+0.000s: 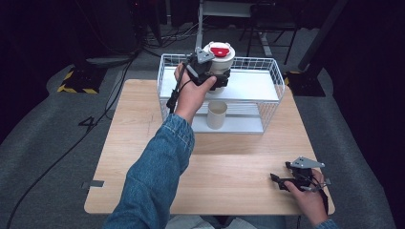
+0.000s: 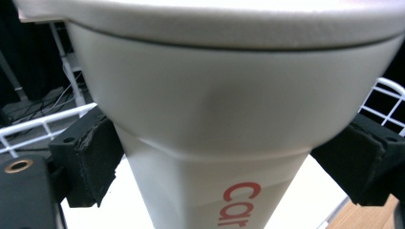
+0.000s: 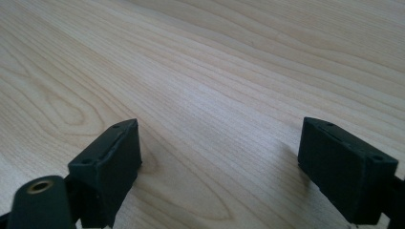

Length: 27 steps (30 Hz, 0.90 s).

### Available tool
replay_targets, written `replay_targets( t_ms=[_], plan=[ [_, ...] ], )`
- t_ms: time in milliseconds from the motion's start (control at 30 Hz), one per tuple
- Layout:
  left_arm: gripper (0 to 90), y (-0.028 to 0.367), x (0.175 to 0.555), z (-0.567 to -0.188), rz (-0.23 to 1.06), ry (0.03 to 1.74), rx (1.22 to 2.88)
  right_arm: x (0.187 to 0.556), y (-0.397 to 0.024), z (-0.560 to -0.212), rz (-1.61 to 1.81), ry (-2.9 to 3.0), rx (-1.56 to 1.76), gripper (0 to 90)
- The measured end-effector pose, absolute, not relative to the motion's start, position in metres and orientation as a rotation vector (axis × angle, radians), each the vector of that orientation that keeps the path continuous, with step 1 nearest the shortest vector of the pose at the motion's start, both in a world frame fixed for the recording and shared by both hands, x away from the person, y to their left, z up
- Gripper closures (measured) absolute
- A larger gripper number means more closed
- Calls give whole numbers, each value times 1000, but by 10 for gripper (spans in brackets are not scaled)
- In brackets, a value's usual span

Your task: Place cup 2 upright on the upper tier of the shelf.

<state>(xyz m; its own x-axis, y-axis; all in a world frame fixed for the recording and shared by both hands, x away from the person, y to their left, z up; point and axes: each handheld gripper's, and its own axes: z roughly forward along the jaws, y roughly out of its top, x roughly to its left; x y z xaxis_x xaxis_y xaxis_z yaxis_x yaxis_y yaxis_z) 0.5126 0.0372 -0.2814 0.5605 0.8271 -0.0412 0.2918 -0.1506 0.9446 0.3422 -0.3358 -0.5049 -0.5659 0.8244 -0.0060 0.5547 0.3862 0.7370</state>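
Observation:
A white cup with a red-marked lid (image 1: 219, 53) stands upright over the upper shelf (image 1: 250, 86) of a white wire basket (image 1: 273, 67). My left gripper (image 1: 217, 80) is shut on the cup's body below the lid. In the left gripper view the cup (image 2: 215, 109), with red lettering, sits between both pads (image 2: 93, 157), which press its sides. I cannot tell whether its base touches the shelf. My right gripper (image 1: 281, 171) rests open on the wooden table (image 1: 143, 143) at the front right. Bare wood lies between its pads (image 3: 112, 162).
A second, lidless white cup (image 1: 217, 114) stands upright on the basket's lower tier, just below the held cup. The basket sits at the table's far edge. Dark floor, cables and stand legs surround the table.

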Motion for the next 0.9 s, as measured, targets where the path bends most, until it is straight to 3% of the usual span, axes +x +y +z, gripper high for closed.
replay_targets(
  t_ms=[900],
  plan=[
    [142, 74, 460, -275, 627, 852, 1677, 342, -336, -505, 996, 2281, 1194, 149]
  ],
)
